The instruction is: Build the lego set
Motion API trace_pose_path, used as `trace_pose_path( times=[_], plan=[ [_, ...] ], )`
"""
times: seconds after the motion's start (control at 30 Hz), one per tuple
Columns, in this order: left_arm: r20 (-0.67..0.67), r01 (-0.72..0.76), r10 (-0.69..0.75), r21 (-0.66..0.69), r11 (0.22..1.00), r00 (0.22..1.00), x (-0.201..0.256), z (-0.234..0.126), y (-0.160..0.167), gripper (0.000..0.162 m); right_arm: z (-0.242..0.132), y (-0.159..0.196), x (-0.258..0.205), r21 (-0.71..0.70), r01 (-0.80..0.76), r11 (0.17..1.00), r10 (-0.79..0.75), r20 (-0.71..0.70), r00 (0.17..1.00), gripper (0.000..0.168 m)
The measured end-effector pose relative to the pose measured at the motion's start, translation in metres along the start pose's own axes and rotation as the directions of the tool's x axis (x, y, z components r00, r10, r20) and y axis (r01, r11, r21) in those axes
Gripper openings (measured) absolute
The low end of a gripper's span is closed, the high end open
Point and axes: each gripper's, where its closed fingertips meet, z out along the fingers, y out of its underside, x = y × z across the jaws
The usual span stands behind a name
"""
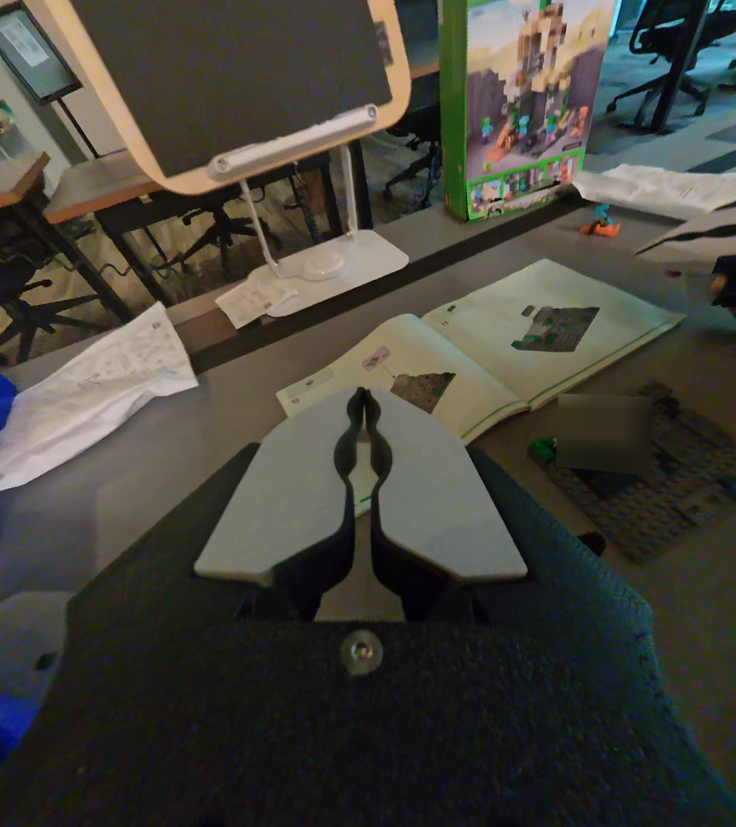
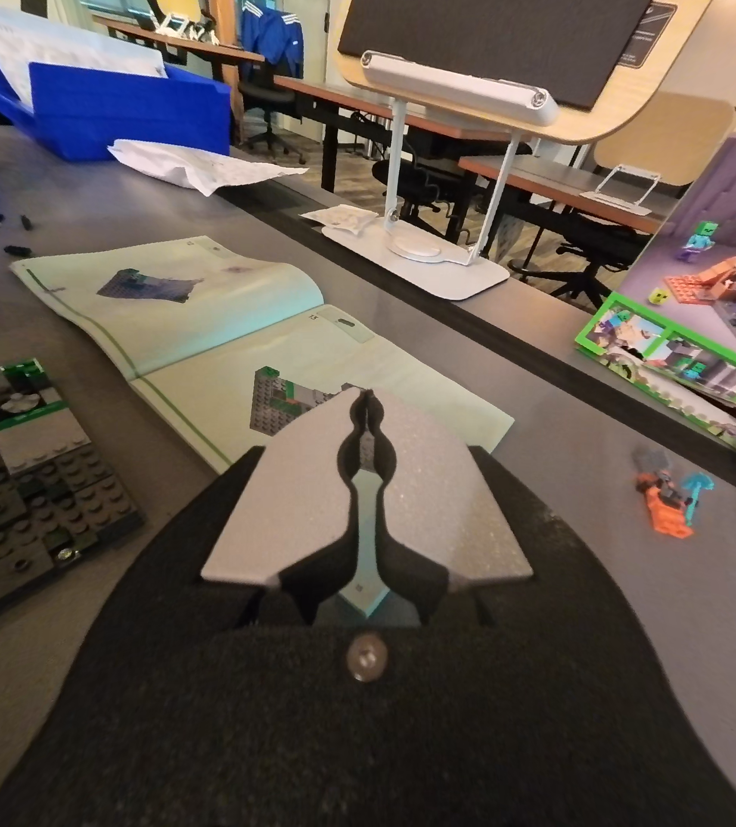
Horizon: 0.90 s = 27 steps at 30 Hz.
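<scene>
Left wrist view: left gripper [image 1: 364, 394] tips pinched together, empty, over the open instruction booklet [image 1: 491, 349]. Grey Lego baseplate [image 1: 692, 483] lies flat to its right on the table [image 1: 223, 447], long axis running diagonally away.

Right wrist view: right gripper [image 2: 368, 396] tips also closed, empty, above the booklet [image 2: 205, 322]. Baseplate [image 2: 35, 492] far left, orange minifigure build [image 2: 666, 501] to the right.

L gripper [image 1: 364, 396], R gripper [image 2: 368, 396] closed, empty

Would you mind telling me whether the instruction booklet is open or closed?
Open: the instruction booklet lies spread flat on the table, two facing pages showing.
</scene>
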Motion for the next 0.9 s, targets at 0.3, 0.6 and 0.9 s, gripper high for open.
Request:
trace_pose_path(
  times=[0.3, 0.6, 0.9],
  plan=[
    [0.305, 0.025, -0.010, -0.044, 0.999, 0.952, -0.124, -0.114, 0.005, 0.000, 0.001, 0.000, 0.000, -0.004, 0.010, 1.000, -0.010, 0.000, 1.000, 0.000],
    [0.458, 0.134, 0.031, -0.323, 0.937, 0.889, -0.239, -0.211, 0.074, 0.008, 0.001, 0.001, -0.002, -0.009, 0.024, 1.000, -0.024, 0.000, 1.000, 0.000],
    [0.312, 0.238, -0.070, -0.542, 0.806, 0.948, -0.292, -0.211, 0.136, 0.022, 0.004, 0.004, -0.006, -0.039, 0.066, 0.997, -0.065, 0.007, 0.998, 0.000]
  ],
)
